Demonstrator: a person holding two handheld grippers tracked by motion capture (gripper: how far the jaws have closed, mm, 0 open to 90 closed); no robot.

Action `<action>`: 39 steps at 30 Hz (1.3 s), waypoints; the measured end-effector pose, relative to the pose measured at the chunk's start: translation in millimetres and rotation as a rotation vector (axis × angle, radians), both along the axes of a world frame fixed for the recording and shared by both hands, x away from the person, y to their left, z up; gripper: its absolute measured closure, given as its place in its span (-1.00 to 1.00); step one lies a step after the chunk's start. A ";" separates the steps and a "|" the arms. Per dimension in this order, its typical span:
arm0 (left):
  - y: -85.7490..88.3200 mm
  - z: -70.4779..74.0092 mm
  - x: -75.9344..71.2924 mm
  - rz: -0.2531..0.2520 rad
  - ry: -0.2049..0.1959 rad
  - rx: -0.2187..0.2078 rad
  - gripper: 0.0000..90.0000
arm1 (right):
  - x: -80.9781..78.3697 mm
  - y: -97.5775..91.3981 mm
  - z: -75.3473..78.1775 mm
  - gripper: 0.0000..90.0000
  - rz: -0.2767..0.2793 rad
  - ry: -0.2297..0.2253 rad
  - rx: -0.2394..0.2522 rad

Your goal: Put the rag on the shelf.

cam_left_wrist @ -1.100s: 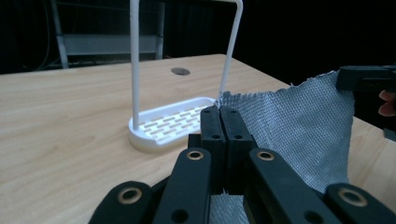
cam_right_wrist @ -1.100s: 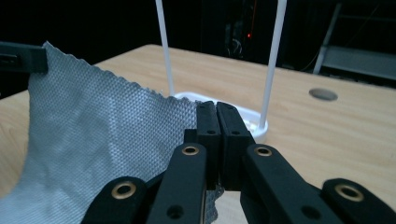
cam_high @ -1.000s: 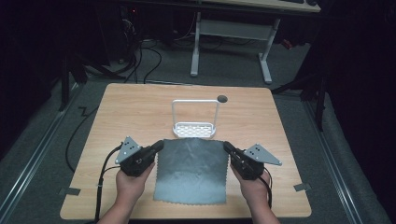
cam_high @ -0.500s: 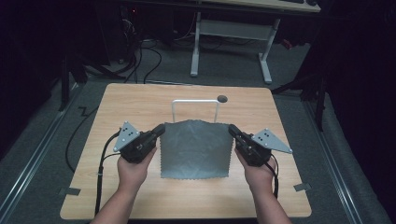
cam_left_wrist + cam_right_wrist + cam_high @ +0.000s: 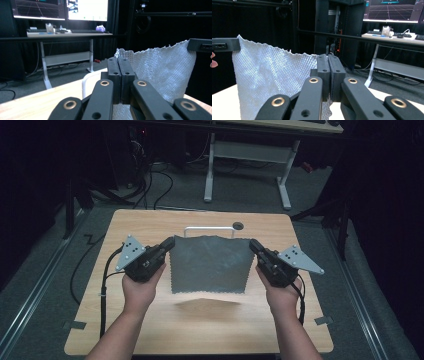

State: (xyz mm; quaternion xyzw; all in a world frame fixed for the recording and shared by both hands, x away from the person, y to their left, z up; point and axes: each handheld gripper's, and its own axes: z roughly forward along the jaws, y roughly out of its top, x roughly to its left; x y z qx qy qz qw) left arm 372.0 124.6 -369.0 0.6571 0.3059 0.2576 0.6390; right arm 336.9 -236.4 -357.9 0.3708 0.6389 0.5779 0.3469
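grey woven cloth (image 5: 210,265) is hanging in the air above the middle of the wooden table (image 5: 150,320), stretched flat between two grippers and throwing a shadow onto the tabletop just below its bottom edge. the left gripper (image 5: 167,246) is pinching the cloth's upper corner at about 10 o'clock of the sheet, jaws pressed together on the fabric, and the person's left hand (image 5: 142,285) is wrapping around its body from below. the right gripper (image 5: 254,246) is doing the same at the corner around 2 o'clock, jaws closed tight on the cloth, with the right hand (image 5: 280,292) gripping it from underneath. the sheet's top edge is running nearly level between the two, and its lower edge is hanging free with a zigzag cut.

in the left gripper view the left gripper (image 5: 121,62) is showing both jaws squeezed flat together with the cloth (image 5: 165,70) spreading away toward 3 o'clock, where the other gripper's jaw (image 5: 200,45) is holding the far corner. in the right gripper view the right gripper (image 5: 329,61) is likewise clamped, the cloth (image 5: 269,75) fanning off toward 9 o'clock to the opposite jaw (image 5: 225,43).

behind the cloth, at 12 o'clock on the table, a white wire handle (image 5: 209,228) is peeking over the top edge, and a dark round hole (image 5: 238,225) is sitting just right of it. a black cable (image 5: 104,285) is trailing from the left gripper down the table's left side.
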 end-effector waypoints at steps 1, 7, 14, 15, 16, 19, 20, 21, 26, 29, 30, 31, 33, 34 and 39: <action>-0.3 1.7 1.5 0.002 -0.002 0.005 1.00 | 1.1 -0.4 1.9 0.98 0.000 -0.002 0.001; -3.1 5.2 20.9 0.022 0.009 0.045 1.00 | 15.8 -1.5 4.3 0.98 -0.014 0.019 0.004; -5.2 8.2 48.3 0.037 0.019 0.060 1.00 | 39.6 -2.8 2.2 0.98 -0.023 0.043 0.022; -5.9 8.9 53.2 0.040 0.022 0.060 1.00 | 44.2 -2.8 2.4 0.98 -0.025 0.047 0.027; -6.3 9.5 57.7 0.044 0.023 0.062 1.00 | 48.9 -2.6 2.9 0.98 -0.026 0.051 0.030; -7.0 10.2 71.5 0.061 0.029 0.064 1.00 | 61.9 -1.3 5.1 0.98 -0.029 0.053 0.030; -7.3 10.1 76.5 0.067 0.032 0.071 1.00 | 67.7 0.0 6.0 0.98 -0.034 0.055 0.030; -8.2 9.6 81.6 0.075 0.036 0.073 1.00 | 72.8 1.0 6.7 0.98 -0.037 0.055 0.027; -10.4 4.0 107.6 0.102 0.082 0.075 1.00 | 100.0 4.7 7.5 0.98 -0.053 0.072 0.021; -13.2 -1.8 121.7 0.110 0.121 0.083 1.00 | 115.7 5.5 6.5 0.99 -0.066 0.091 0.011; -14.3 -3.9 125.3 0.111 0.128 0.087 1.00 | 119.3 5.5 6.0 0.99 -0.068 0.094 0.006; -15.4 -5.9 128.7 0.110 0.138 0.089 1.00 | 123.3 5.4 5.2 0.99 -0.076 0.102 0.000; -16.7 -9.7 134.4 0.109 0.156 0.085 1.00 | 131.2 4.7 3.0 0.99 -0.083 0.114 -0.005; -17.4 -11.7 137.0 0.110 0.162 0.087 1.00 | 134.9 4.1 1.9 0.99 -0.086 0.122 -0.005; -19.2 -25.0 148.2 0.093 0.226 0.123 1.00 | 152.4 2.3 -8.7 0.98 -0.097 0.174 -0.036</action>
